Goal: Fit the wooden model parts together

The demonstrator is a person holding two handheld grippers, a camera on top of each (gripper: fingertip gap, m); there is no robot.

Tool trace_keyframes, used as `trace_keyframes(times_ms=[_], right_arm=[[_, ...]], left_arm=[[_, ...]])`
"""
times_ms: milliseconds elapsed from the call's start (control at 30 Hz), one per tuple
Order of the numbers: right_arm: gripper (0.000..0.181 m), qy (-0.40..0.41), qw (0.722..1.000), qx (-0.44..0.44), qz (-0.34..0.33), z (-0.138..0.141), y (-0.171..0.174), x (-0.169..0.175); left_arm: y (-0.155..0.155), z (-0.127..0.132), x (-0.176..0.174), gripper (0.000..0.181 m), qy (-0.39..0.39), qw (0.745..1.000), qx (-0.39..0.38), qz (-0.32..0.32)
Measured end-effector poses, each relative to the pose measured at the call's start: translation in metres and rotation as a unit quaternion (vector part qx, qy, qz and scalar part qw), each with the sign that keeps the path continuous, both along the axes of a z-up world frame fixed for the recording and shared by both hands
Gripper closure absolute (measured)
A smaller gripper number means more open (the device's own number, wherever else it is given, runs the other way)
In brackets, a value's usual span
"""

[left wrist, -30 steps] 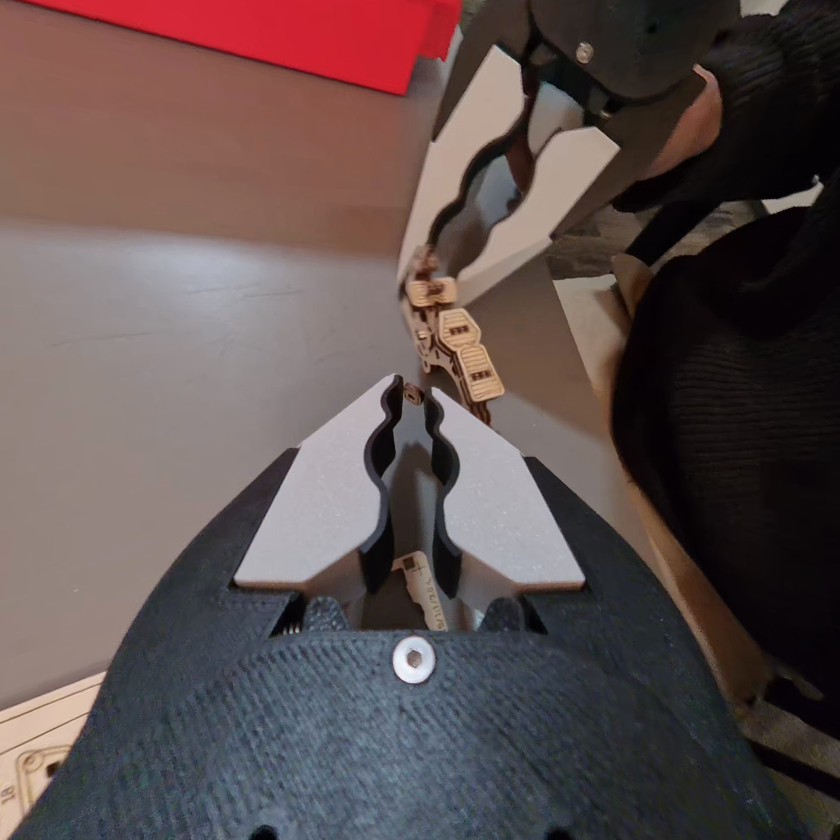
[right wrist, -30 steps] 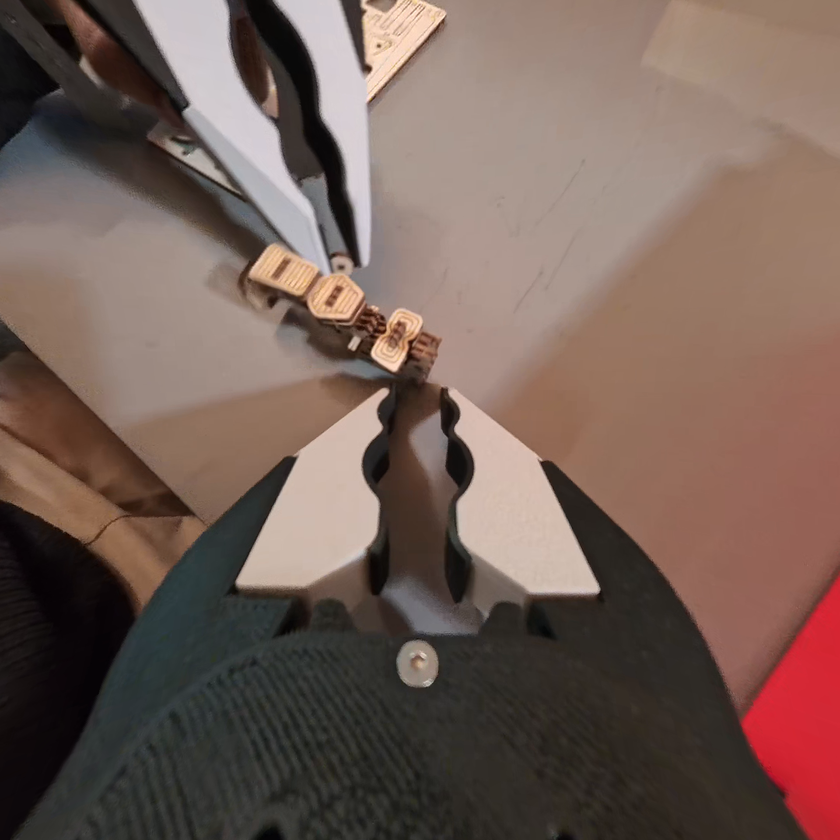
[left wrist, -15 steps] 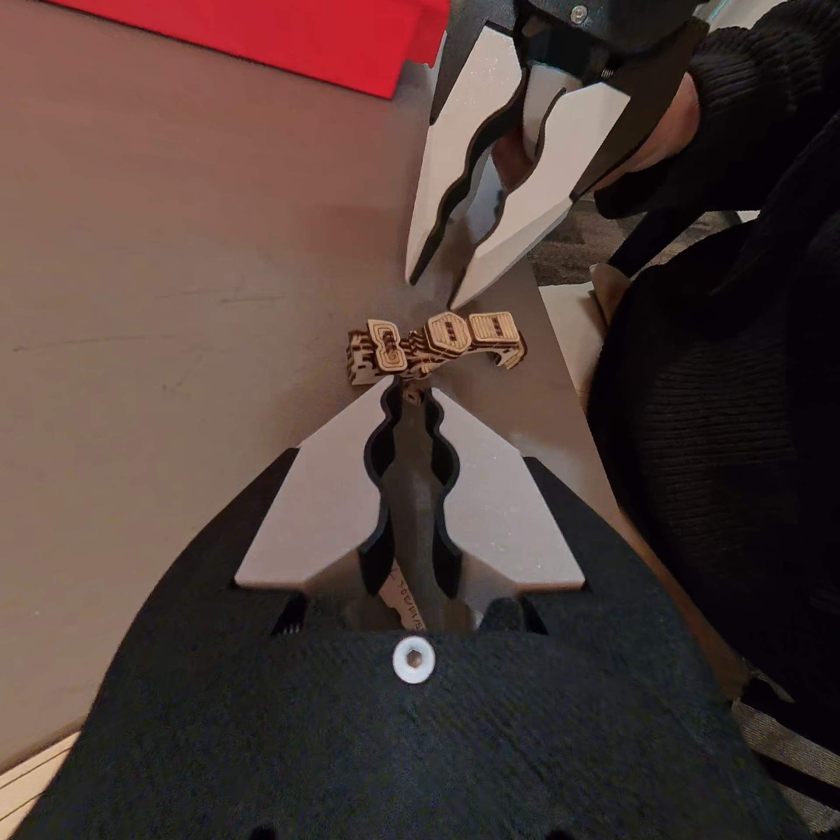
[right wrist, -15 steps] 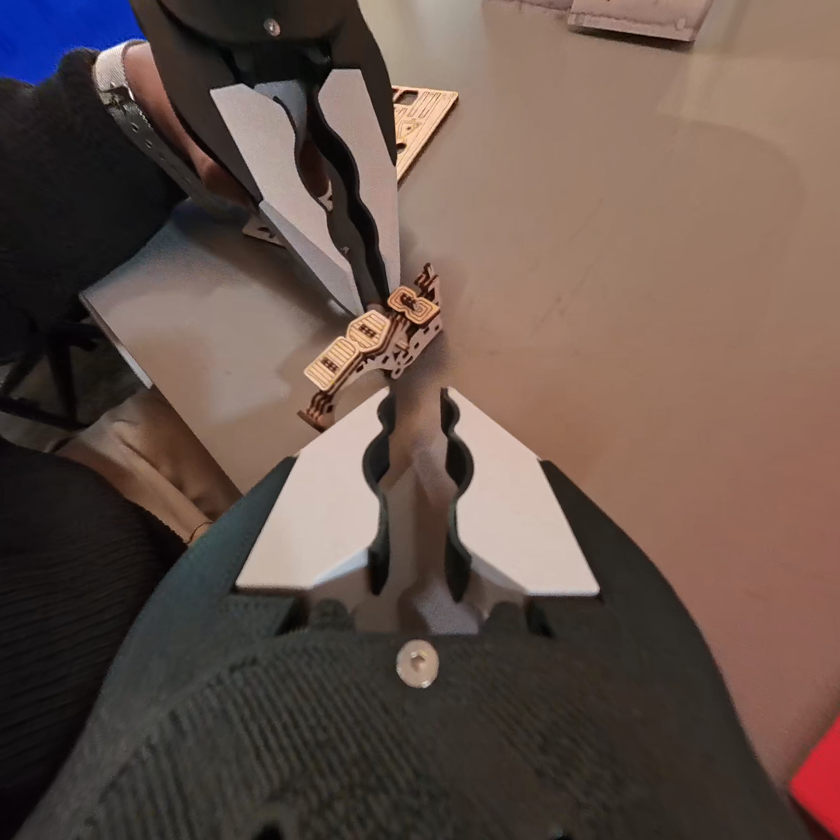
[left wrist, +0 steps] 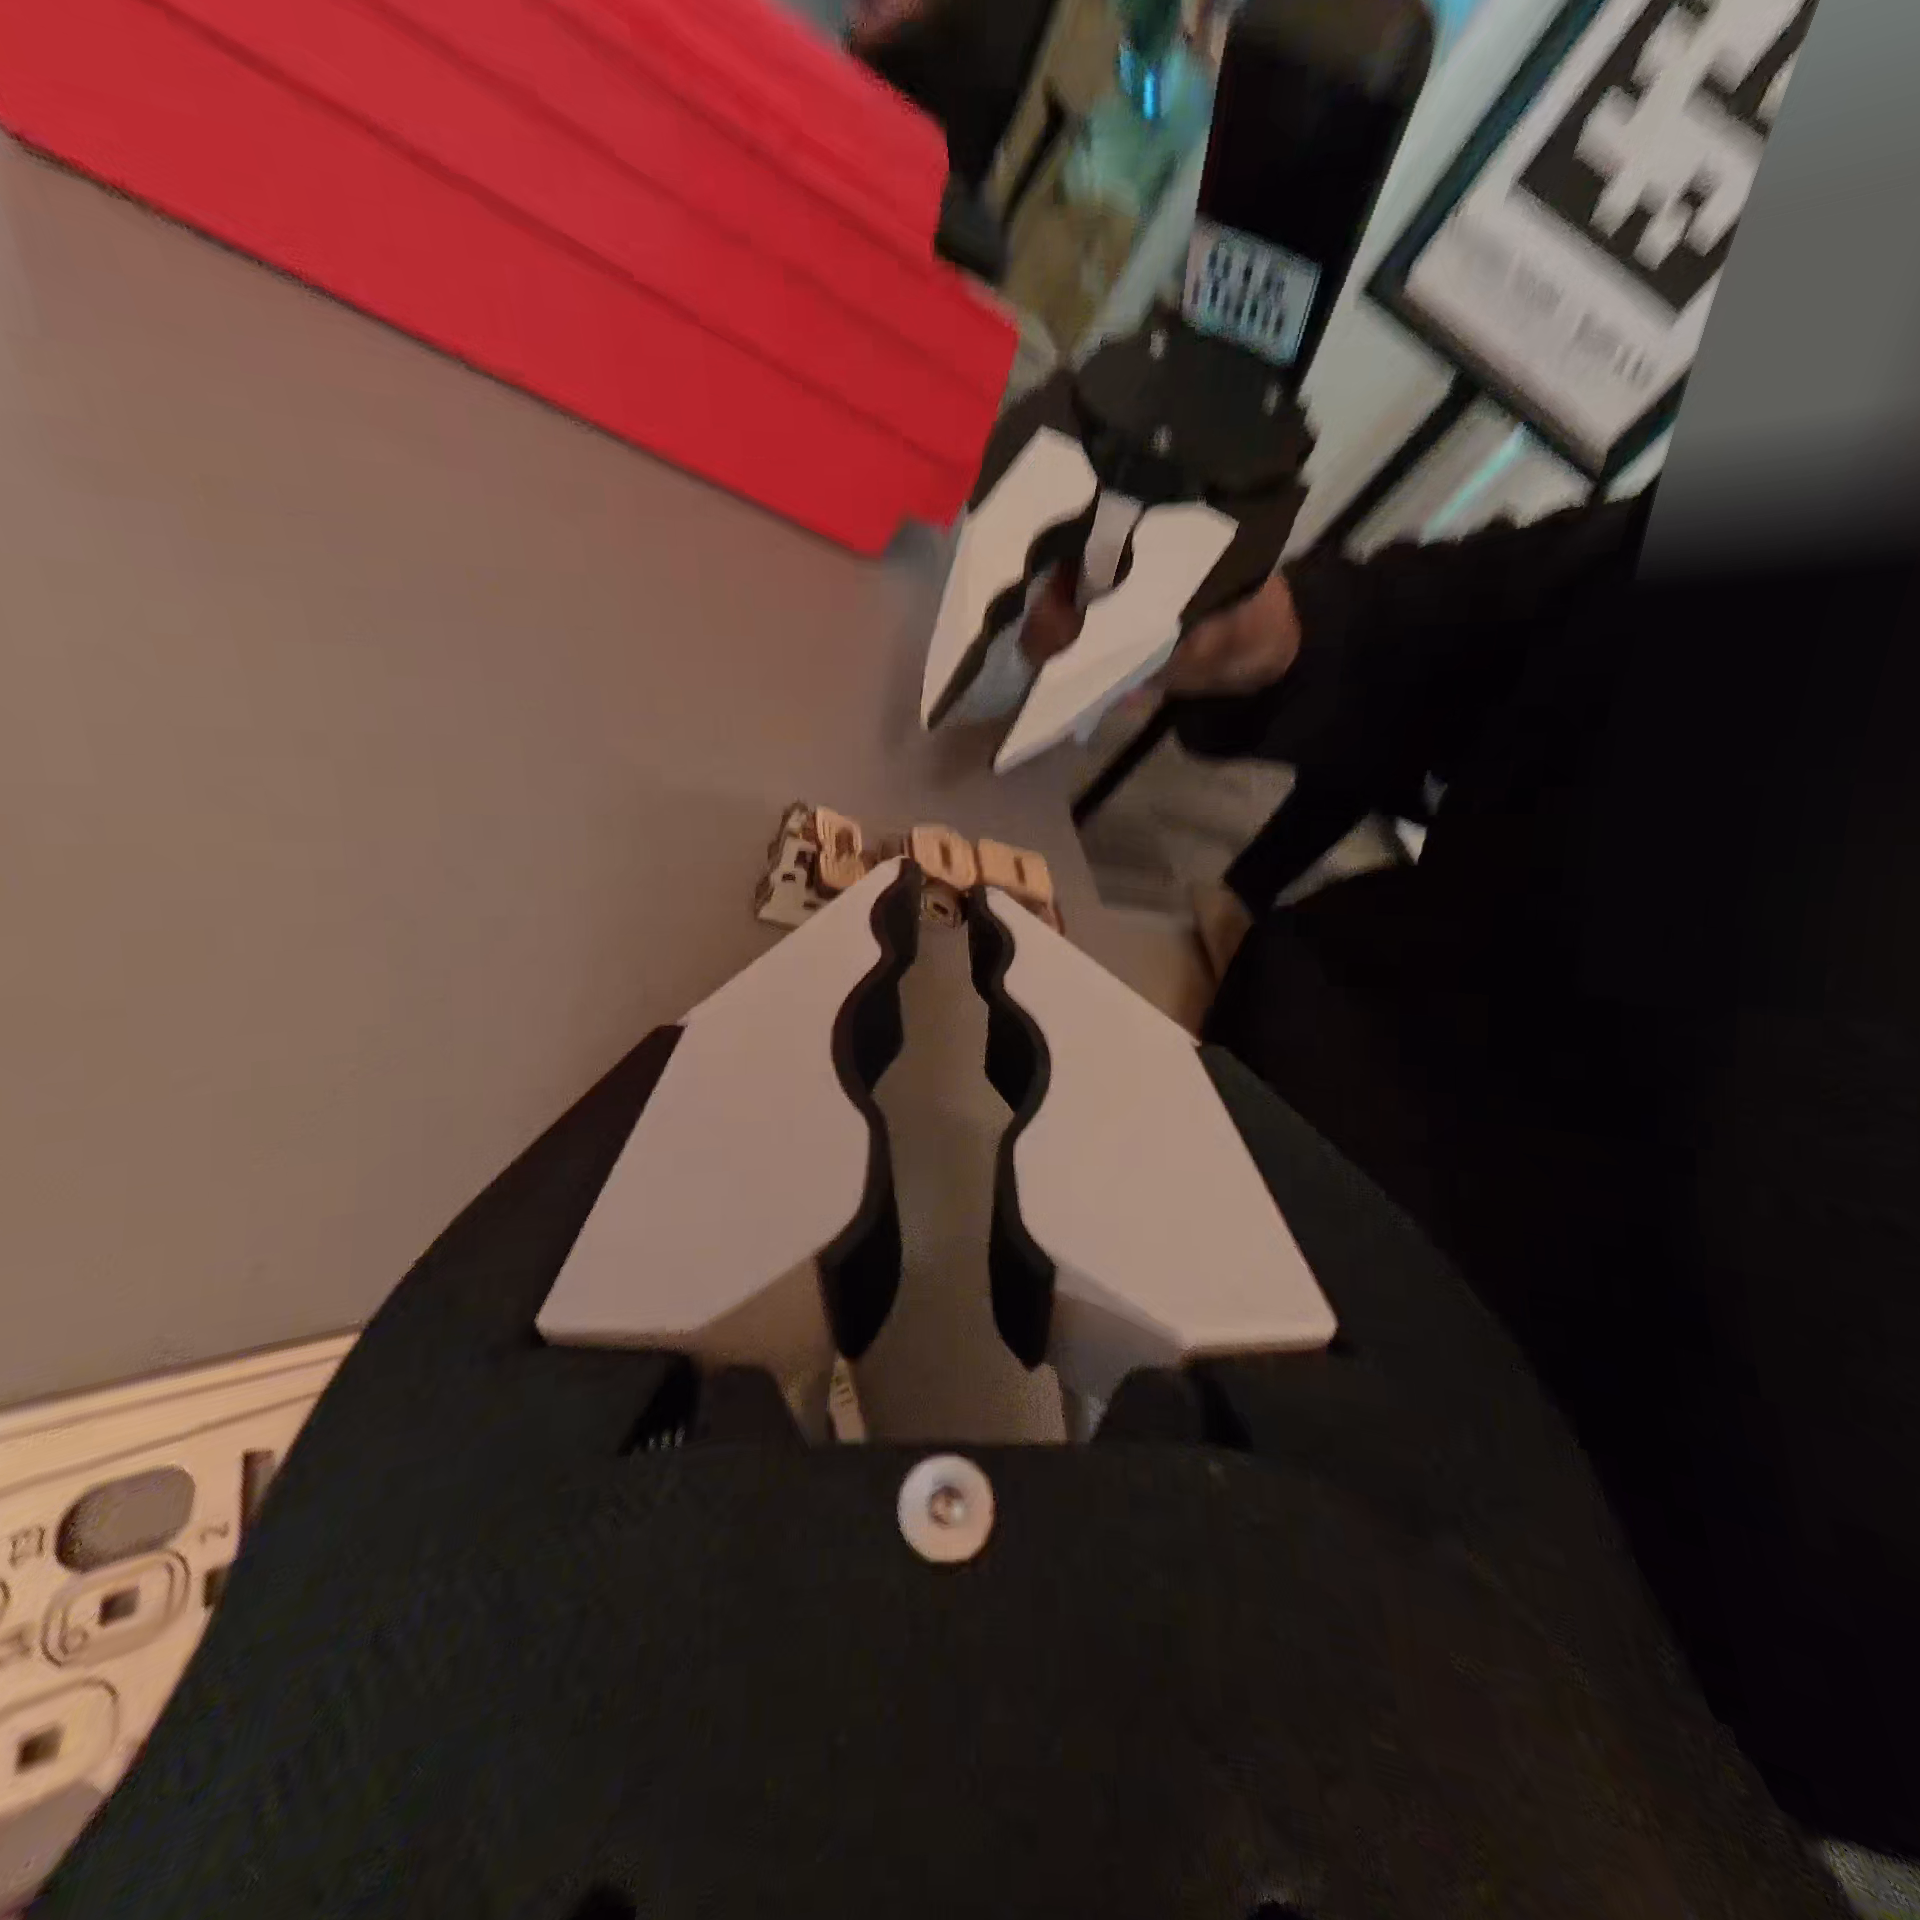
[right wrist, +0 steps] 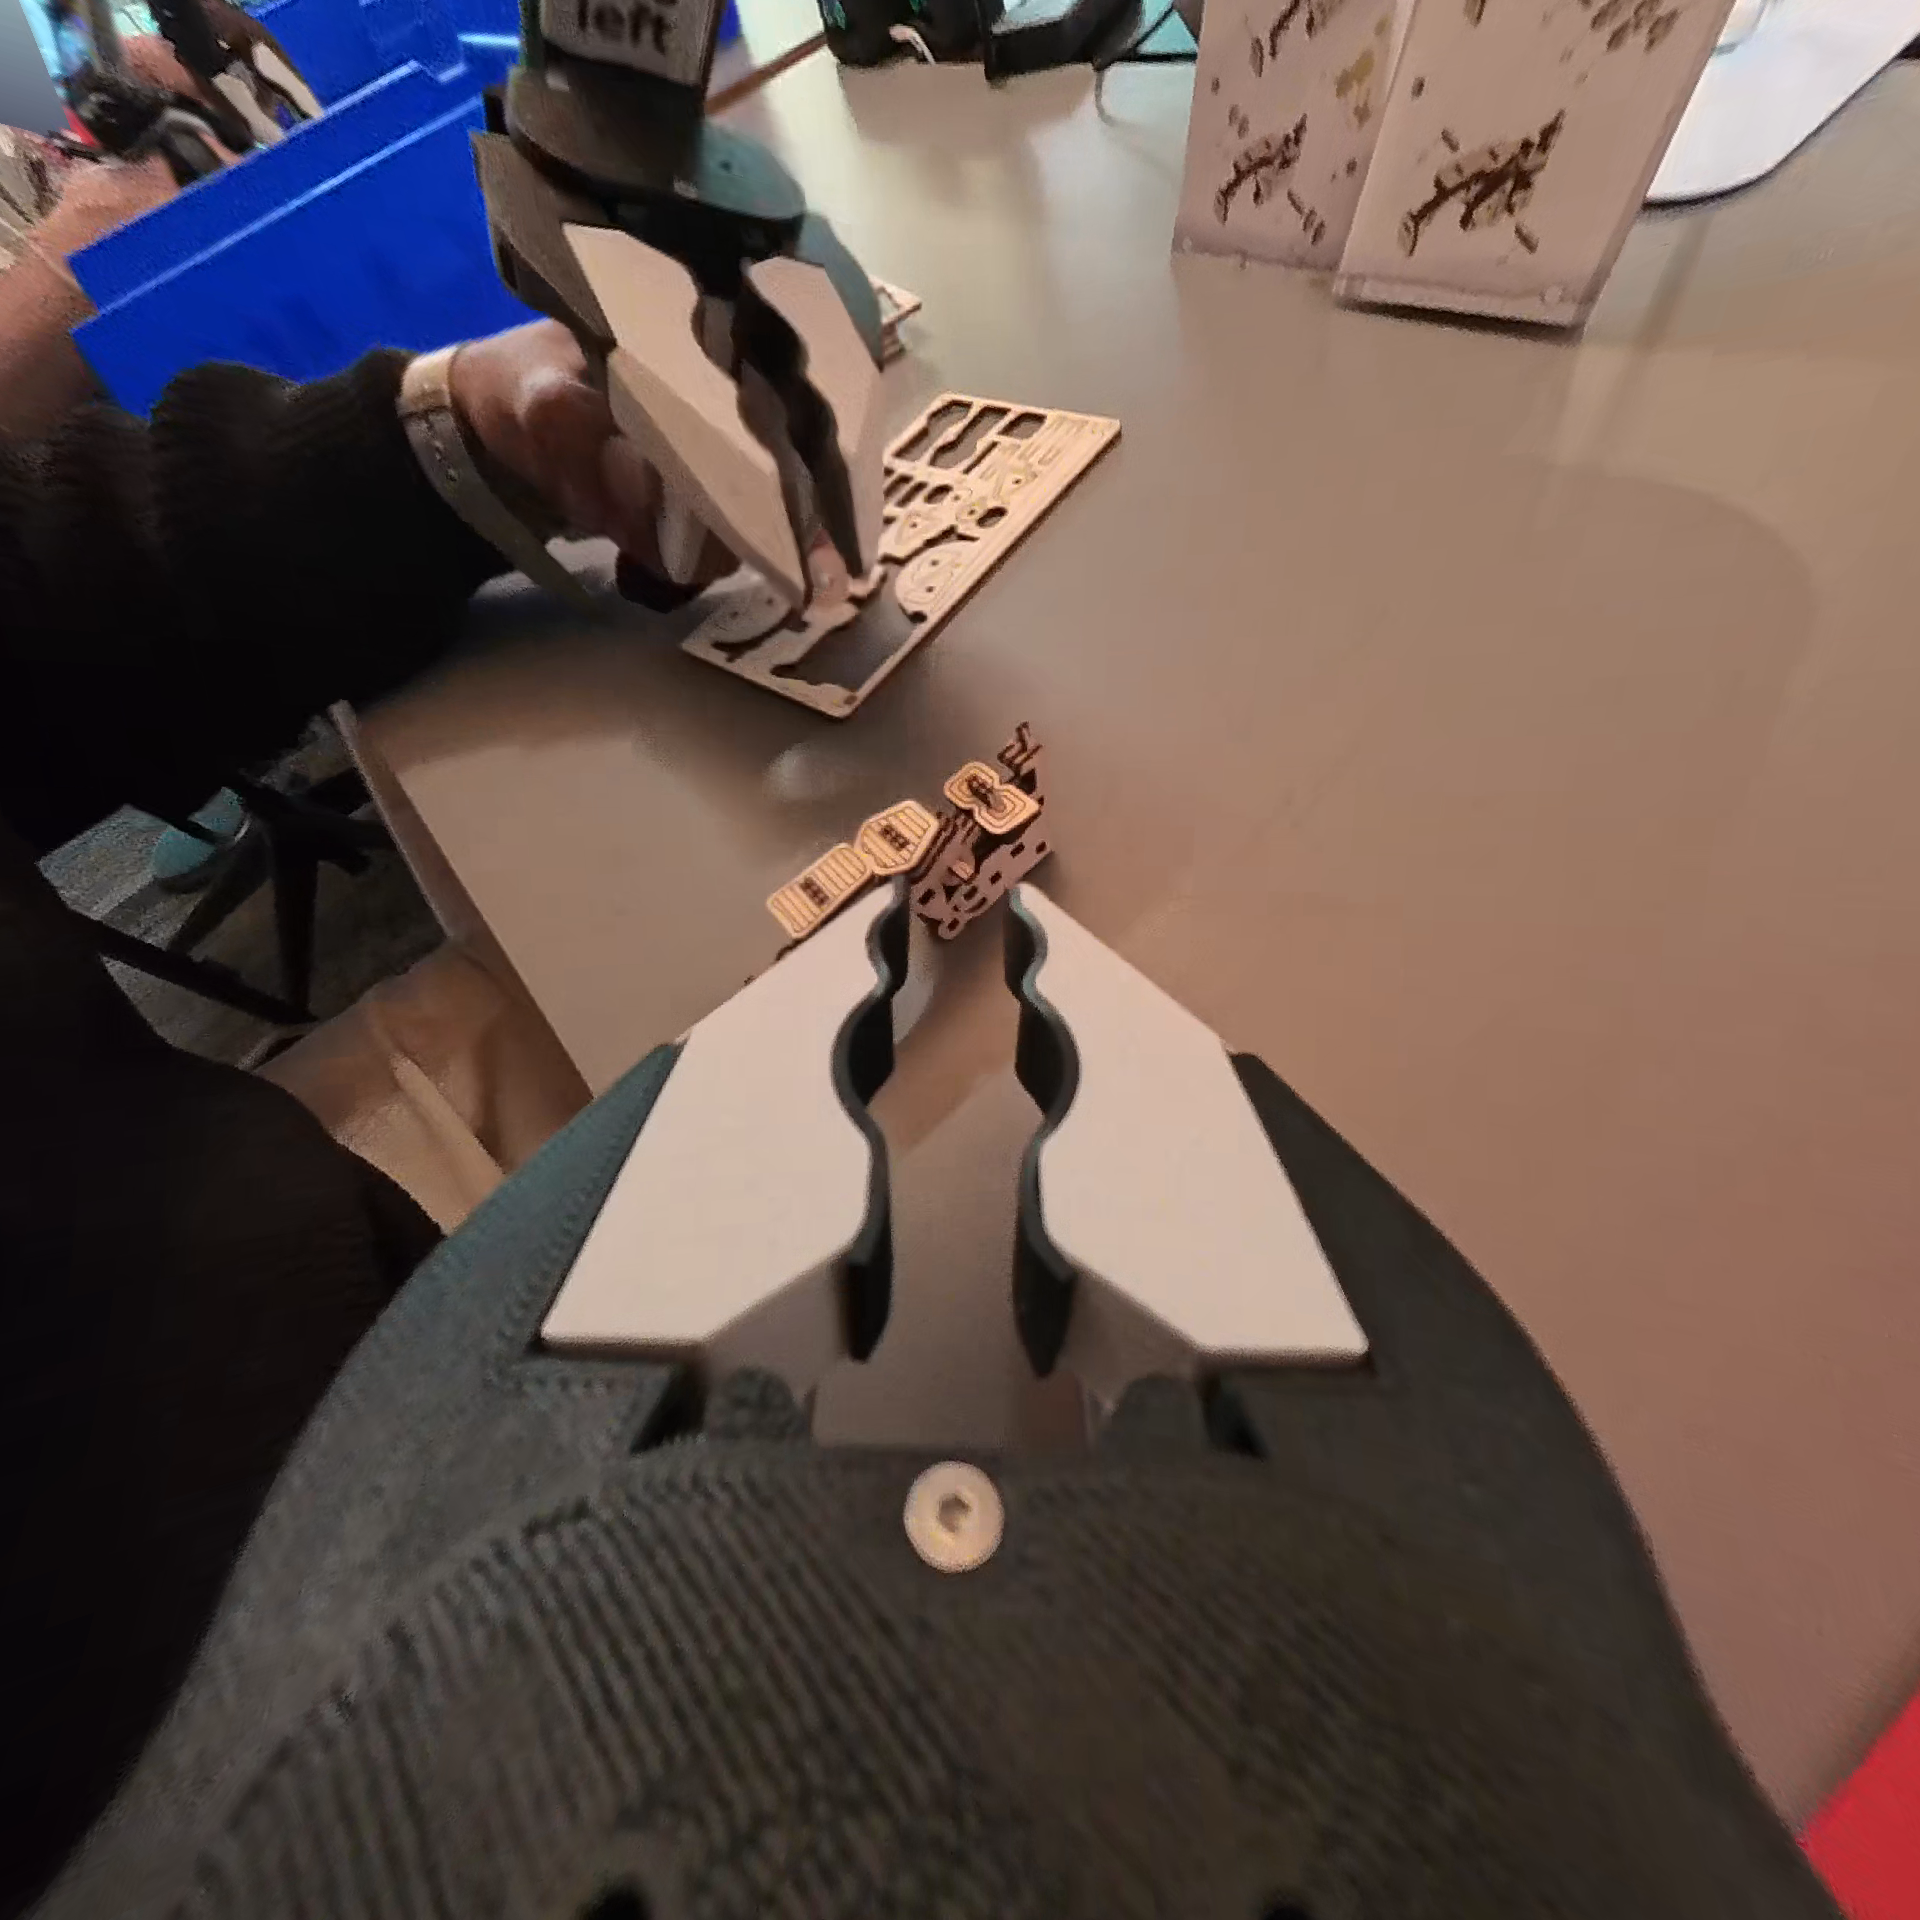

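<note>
Both tongs have pulled back from the wooden model (right wrist: 914, 847), which now lies alone on the tabletop (right wrist: 1455, 727) near its front edge. The left tongs (left wrist: 935, 904) grasp a small wooden piece. The right tongs (right wrist: 956, 914) are released and empty, so fitting that piece seemingly comes next.

Legible marks are few, and none is transcribed here. A white label with dark print sits on top of the left gripper (right wrist: 831, 582), cut off by the frame edge. A white label with dark bars on the right gripper (left wrist: 971, 743) is too blurred to read. Framed black-and-white pattern signs (left wrist: 1642, 135) carry a line of blurred print below the pattern. The wooden parts sheet (left wrist: 104, 1579) bears small engraved characters beside its cut-outs. A printed strip (left wrist: 847, 1403) lies between the left gripper's fingers and is unreadable.
</note>
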State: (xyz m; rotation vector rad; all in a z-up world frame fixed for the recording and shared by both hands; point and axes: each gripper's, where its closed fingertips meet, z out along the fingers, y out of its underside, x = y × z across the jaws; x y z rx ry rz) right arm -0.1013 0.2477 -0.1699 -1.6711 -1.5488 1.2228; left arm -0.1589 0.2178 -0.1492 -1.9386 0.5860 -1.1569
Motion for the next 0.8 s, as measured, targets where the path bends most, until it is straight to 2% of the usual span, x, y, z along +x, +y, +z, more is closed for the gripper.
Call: trace_keyframes(times_ms=[33, 67, 133, 233, 400, 533, 800], right_arm=[[0.165, 0.006, 1.000, 0.000, 0.005, 0.002, 0.000, 0.001], [0.165, 0.012, 1.000, -0.001, 0.010, 0.004, -0.001, 0.001], [0.165, 0.018, 1.000, -0.004, 0.015, 0.006, -0.001, 0.002], [0.166, 0.020, 1.000, -0.009, 0.019, 0.005, -0.002, 0.004], [0.171, 0.027, 0.999, -0.009, 0.018, 0.005, 0.000, 0.001], [0.170, 0.042, 0.999, -0.015, 0.025, 0.008, -0.002, -0.005], [0.169, 0.123, 0.991, 0.012, 0.049, 0.040, -0.008, -0.022]], left_arm=[[0.002, 0.007, -0.004, 0.174, -0.020, 0.999, 0.011, 0.028], [0.003, 0.008, -0.006, 0.174, -0.022, 0.998, 0.019, 0.054], [0.004, -0.001, -0.007, 0.174, 0.024, 0.995, 0.042, 0.089], [-0.001, -0.010, 0.007, 0.174, 0.083, 0.991, 0.065, 0.087], [0.005, -0.017, 0.015, 0.174, 0.093, 0.987, 0.059, 0.116], [0.008, -0.009, 0.003, 0.174, 0.055, 0.987, 0.046, 0.142], [-0.004, 0.024, -0.001, 0.174, -0.104, 0.988, 0.043, 0.108]])
